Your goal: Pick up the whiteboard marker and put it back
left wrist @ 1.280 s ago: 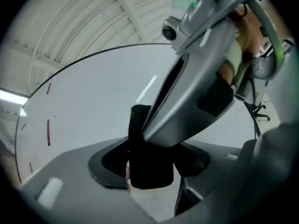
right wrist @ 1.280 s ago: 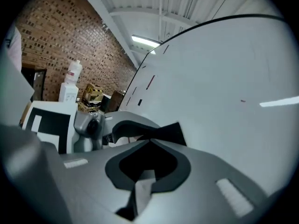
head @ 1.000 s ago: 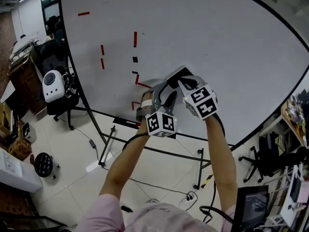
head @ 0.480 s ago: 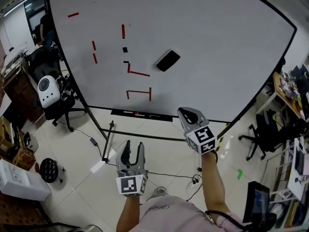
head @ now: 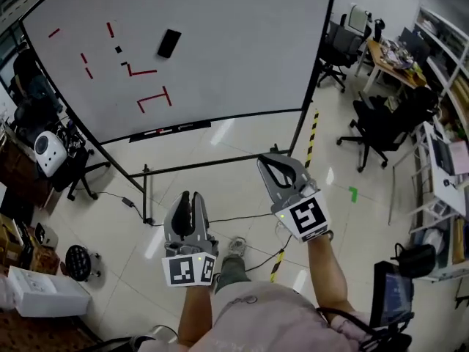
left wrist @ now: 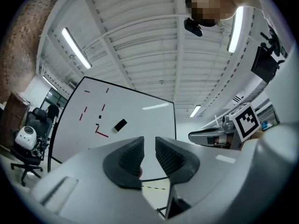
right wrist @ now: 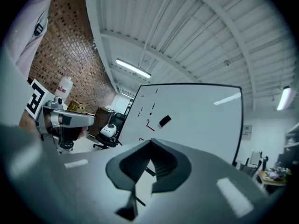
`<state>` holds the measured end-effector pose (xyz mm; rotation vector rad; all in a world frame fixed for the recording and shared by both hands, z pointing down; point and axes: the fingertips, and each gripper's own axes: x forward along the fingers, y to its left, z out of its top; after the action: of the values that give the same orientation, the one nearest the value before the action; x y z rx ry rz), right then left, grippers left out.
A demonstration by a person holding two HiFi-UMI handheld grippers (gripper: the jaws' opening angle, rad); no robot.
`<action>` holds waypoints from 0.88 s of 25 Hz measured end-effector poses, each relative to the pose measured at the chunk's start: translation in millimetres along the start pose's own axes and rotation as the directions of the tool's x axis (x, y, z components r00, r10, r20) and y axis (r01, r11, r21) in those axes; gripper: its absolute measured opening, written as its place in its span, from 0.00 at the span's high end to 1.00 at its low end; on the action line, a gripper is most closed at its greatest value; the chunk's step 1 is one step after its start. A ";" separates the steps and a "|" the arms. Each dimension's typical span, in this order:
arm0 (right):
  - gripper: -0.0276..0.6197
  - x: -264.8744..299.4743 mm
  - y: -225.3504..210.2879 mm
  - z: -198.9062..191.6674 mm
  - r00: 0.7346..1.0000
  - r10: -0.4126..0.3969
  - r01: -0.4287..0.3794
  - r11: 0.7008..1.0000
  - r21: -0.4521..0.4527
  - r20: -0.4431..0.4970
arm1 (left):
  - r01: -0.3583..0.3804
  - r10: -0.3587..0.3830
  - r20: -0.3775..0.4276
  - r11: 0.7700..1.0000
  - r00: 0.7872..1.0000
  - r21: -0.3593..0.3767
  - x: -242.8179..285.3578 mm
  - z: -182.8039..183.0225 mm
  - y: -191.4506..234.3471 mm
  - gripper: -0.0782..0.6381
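- My left gripper (head: 193, 196): fingers (left wrist: 132, 157) have just been closing, only a slim gap left, nothing between them.
- My right gripper (right wrist: 150, 143): fingers shut tip to tip, empty.
- Both hang over the floor (head: 227, 152), well apart from the whiteboard (head: 234, 42).
- Marker (head: 163, 131): I take the small red streak on the tray (head: 198, 125) under the board for it; too small to be sure.
- It lies ahead and to my left, long axis along the tray. The left gripper is nearer, so I judge that one reaches.

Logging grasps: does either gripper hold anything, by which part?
Nothing held. On the left gripper the jaws have just been closing, nothing between them; the right gripper is shut, empty.
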<state>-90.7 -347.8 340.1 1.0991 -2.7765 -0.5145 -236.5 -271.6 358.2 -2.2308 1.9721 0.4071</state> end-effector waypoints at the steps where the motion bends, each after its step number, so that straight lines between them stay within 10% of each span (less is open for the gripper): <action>1: 0.96 -35.0 6.8 0.3 1.000 -0.021 0.021 1.000 0.018 0.009 | 0.013 -0.013 -0.023 1.000 1.000 0.012 -19.8 0.2 -17.8 0.78; 12: 0.96 -271.2 17.4 81.5 0.978 -0.171 0.168 0.985 0.038 0.117 | -0.011 0.009 0.021 0.994 1.000 0.113 -181.1 141.3 -134.6 0.78; 22: 0.91 -293.8 74.5 112.2 0.965 -0.189 0.169 0.979 0.116 0.183 | -0.002 0.002 0.000 0.993 1.000 0.118 -236.2 157.5 -122.3 0.78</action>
<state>51.0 -66.5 267.3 1.4037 -2.9109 -0.5336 -158.2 13.3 267.0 -2.1565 1.9445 0.2825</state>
